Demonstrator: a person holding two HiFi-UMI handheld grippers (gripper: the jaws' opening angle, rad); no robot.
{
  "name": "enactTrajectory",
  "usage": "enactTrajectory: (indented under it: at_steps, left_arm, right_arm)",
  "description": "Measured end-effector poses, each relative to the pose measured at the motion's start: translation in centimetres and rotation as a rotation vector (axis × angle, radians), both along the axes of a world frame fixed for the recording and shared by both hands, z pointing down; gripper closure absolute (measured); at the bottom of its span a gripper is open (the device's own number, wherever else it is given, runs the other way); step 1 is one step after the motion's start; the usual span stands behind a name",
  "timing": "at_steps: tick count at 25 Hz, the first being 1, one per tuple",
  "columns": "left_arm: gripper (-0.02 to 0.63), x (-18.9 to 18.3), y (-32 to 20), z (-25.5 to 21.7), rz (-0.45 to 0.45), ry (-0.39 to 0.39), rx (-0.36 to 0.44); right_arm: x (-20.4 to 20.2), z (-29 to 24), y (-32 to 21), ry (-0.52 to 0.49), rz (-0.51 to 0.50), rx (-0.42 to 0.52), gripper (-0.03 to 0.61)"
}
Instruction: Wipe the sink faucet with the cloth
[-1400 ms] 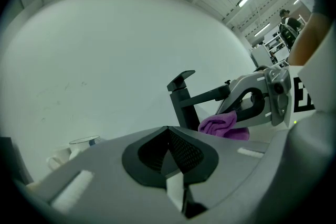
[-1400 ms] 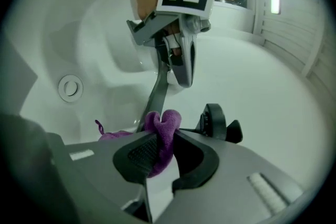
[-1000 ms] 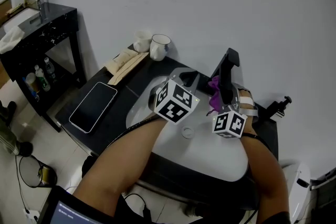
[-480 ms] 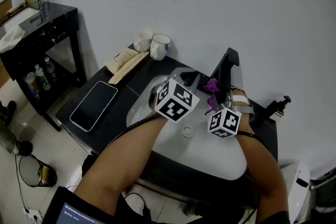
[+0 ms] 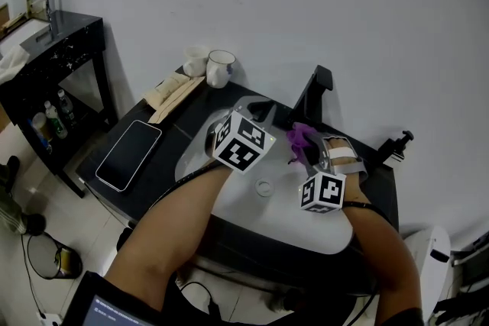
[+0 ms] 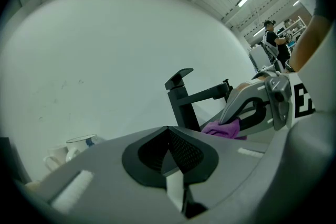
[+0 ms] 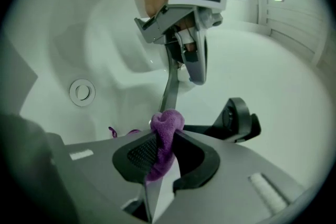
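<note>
Two tongs before the faucet (image 5: 312, 91): your right gripper (image 7: 161, 150), pinching the cloth (image 7: 167, 124), has drawn back off it, pausing the wipe; your left gripper (image 6: 169, 150) is pressed together, empty.

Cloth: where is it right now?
The cloth is pinched in the right gripper, centre-right in the head view, above the rear of the sink, just in front of the black faucet.
</note>
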State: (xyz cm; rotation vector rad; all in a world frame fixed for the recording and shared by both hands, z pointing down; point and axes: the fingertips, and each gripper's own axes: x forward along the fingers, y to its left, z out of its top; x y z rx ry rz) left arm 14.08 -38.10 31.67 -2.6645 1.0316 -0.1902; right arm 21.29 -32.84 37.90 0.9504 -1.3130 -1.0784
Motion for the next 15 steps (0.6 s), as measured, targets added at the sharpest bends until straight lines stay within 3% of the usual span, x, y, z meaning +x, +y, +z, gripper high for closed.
enactTrajectory:
  at_steps: [5, 9, 15]
  left_arm:
    - [0.597, -0.1, 0.0, 0.2, -0.003, -0.013, -0.002]
    - [0.597, -0.2, -0.1, 0.4, -0.008, -0.018, -0.005]
    - [0.597, -0.2, -0.2, 0.4, -0.009, -0.018, -0.010]
  right_arm:
    - [4.0, -2.6, 0.6, -0.128, 0.074, 0.023, 0.505]
    - [7.1, -7.5, -0.4, -0.244, 0.140, 0.097, 0.505]
    - [7.9, -13.8, -3.3, -0.178, 0.144, 0.204, 0.505]
